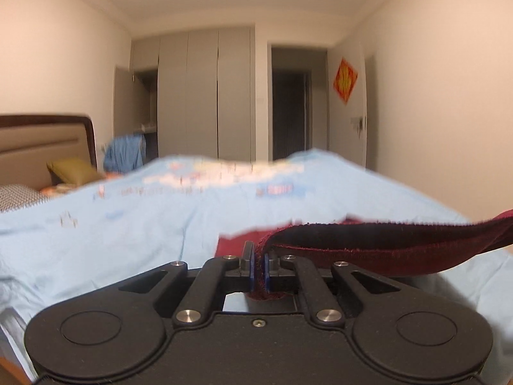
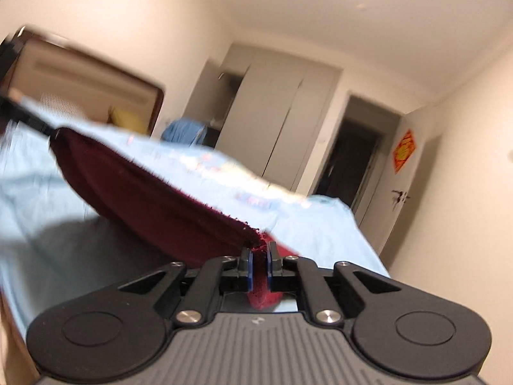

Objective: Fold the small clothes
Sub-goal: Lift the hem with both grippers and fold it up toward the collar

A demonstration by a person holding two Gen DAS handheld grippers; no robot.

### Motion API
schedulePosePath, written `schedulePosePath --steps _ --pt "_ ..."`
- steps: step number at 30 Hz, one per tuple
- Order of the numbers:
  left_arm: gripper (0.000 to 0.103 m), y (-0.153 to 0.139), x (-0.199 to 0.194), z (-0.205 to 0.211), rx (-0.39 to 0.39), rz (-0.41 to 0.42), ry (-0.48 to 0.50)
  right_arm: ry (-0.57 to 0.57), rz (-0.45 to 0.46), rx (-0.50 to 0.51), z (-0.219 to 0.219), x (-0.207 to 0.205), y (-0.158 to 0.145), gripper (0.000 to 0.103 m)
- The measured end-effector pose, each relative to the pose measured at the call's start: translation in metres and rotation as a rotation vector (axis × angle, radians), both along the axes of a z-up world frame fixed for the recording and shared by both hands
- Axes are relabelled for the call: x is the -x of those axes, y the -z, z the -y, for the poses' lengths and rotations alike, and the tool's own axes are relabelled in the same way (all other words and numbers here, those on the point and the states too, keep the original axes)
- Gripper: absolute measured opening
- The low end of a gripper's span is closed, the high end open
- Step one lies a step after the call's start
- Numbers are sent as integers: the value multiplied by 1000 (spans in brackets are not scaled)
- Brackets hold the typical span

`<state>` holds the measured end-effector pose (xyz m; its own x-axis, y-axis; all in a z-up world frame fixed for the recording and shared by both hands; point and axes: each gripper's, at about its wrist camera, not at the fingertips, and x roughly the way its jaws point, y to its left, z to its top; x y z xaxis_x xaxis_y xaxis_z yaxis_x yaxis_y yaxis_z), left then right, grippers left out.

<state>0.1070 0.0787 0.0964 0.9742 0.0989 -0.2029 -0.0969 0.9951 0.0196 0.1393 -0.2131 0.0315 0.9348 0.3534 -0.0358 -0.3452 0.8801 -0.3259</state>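
Note:
A dark red garment (image 1: 384, 243) hangs stretched between my two grippers above a bed with a light blue sheet (image 1: 128, 224). My left gripper (image 1: 259, 269) is shut on one end of it; the cloth runs off to the right. In the right wrist view the same dark red garment (image 2: 154, 199) runs up and left from my right gripper (image 2: 259, 268), which is shut on its other end. The left gripper (image 2: 19, 109) shows dimly at the far left edge there, holding the cloth's far corner. Both views are blurred.
The light blue sheet (image 2: 320, 224) has printed patterns. A brown headboard (image 1: 48, 134) and an olive pillow (image 1: 73, 168) are at the left. Grey wardrobes (image 1: 205, 96), a blue cloth pile (image 1: 125, 152) and a dark doorway (image 1: 291, 112) lie beyond the bed.

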Motion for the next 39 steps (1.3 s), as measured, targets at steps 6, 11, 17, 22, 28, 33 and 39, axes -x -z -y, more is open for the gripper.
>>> schedulePosePath --steps 6,11,17,22,28,33,39 --pt "4 -33 32 0 54 154 7 -1 102 -132 23 20 -30 8" --pt "4 -52 54 1 94 204 30 -56 156 -181 44 42 -55 8" --pt "4 -71 78 -3 116 253 83 -100 177 -220 68 67 -65 8" --pt "5 -75 67 -1 68 165 133 -93 145 -239 80 57 -73 8" --pt "5 -69 21 -5 29 22 105 -54 50 -221 75 18 -68 8" --pt "6 -70 -40 -18 -13 -53 85 -22 23 -161 53 -26 -66 8" --pt "7 -54 -135 -23 -56 -186 66 8 -58 -126 29 -98 -65 8"
